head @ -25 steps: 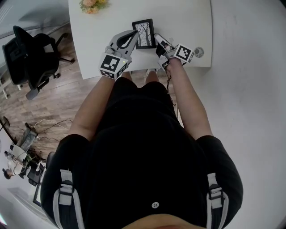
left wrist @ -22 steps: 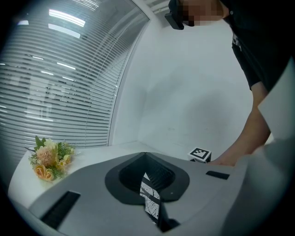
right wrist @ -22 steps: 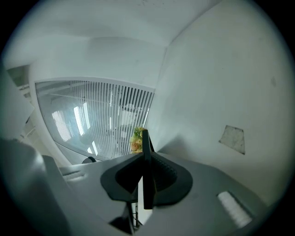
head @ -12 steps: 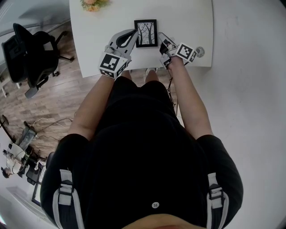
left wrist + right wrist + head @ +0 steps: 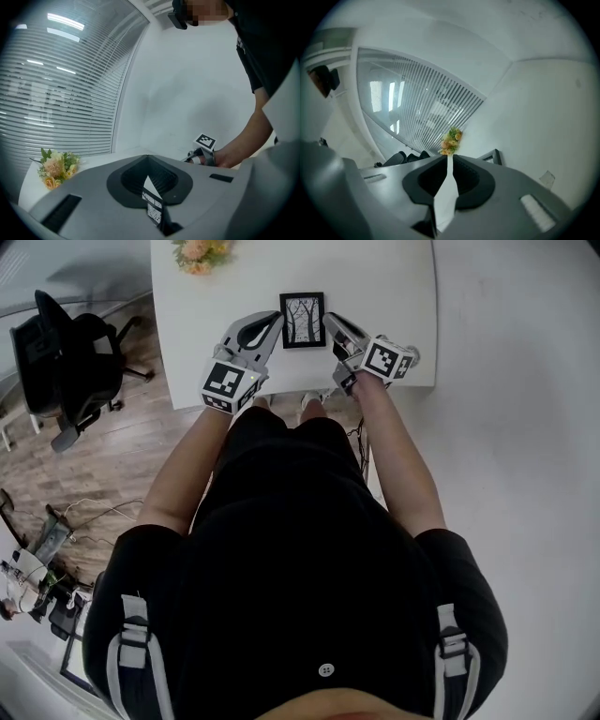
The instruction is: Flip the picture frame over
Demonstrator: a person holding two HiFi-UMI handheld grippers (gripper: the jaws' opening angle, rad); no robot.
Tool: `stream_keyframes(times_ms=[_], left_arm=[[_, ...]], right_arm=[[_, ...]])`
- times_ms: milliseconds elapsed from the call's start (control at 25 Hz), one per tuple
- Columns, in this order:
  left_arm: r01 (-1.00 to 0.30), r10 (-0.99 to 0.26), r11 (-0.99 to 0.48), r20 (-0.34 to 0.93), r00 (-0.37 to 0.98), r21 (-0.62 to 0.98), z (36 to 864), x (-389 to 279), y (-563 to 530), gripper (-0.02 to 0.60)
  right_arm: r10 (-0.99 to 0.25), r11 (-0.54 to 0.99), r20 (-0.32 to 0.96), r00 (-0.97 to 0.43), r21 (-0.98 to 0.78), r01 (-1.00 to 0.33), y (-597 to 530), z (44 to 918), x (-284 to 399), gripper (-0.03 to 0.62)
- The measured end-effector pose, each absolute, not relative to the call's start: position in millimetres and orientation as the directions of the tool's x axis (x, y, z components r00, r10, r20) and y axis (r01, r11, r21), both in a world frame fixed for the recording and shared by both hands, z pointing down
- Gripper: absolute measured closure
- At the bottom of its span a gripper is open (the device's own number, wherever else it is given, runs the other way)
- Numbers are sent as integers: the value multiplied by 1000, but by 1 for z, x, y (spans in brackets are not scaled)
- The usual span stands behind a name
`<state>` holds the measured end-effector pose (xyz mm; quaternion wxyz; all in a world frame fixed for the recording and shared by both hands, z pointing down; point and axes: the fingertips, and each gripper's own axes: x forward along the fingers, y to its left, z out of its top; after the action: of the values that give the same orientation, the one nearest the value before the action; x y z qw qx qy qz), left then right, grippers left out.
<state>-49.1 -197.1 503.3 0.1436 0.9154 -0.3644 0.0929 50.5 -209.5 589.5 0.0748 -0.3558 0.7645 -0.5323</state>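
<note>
The picture frame (image 5: 302,320) is a small black-edged frame with a print of bare trees. In the head view it shows picture side up over the near half of the white desk (image 5: 394,296), its long sides running away from the person. Whether it lies flat on the desk or is raised off it cannot be told.

The left tool (image 5: 277,319) stands just beside the frame's left edge and the right tool (image 5: 330,322) just beside its right edge, so that the frame sits between the two tips. Contact at either edge cannot be confirmed.

In the left gripper view the jaws are pressed together at the tips and pinch nothing. Only a narrow wedge of a gap is left lower down, through which a strip of the tree print shows. In the right gripper view the jaws likewise meet at the tips around a thin slit that shows only white desk. They too pinch nothing, and a dark corner of the frame appears past one jaw.

A bunch of peach and yellow flowers (image 5: 197,251) lies at the desk's far left corner, well apart from the frame. Left of the desk a black office chair (image 5: 61,362) stands on a wooden floor (image 5: 122,456). Slatted window blinds (image 5: 61,93) fill the wall behind the flowers.
</note>
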Motion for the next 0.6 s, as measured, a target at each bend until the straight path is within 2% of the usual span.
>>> stream_keyframes(times_ms=[160, 320, 600], left_arm=[[-685, -634, -706, 268, 725, 180, 483, -54, -189, 575], [-685, -641, -708, 251, 726, 172, 461, -60, -183, 575], [-676, -640, -724, 230, 733, 137, 429, -60, -172, 575]], right_arm=[[-601, 343, 264, -754, -767, -542, -206, 548, 41, 552], [-596, 512, 282, -752, -589, -626, -198, 508, 33, 562], [-637, 651, 258, -726, -324, -686, -180, 451, 27, 583]])
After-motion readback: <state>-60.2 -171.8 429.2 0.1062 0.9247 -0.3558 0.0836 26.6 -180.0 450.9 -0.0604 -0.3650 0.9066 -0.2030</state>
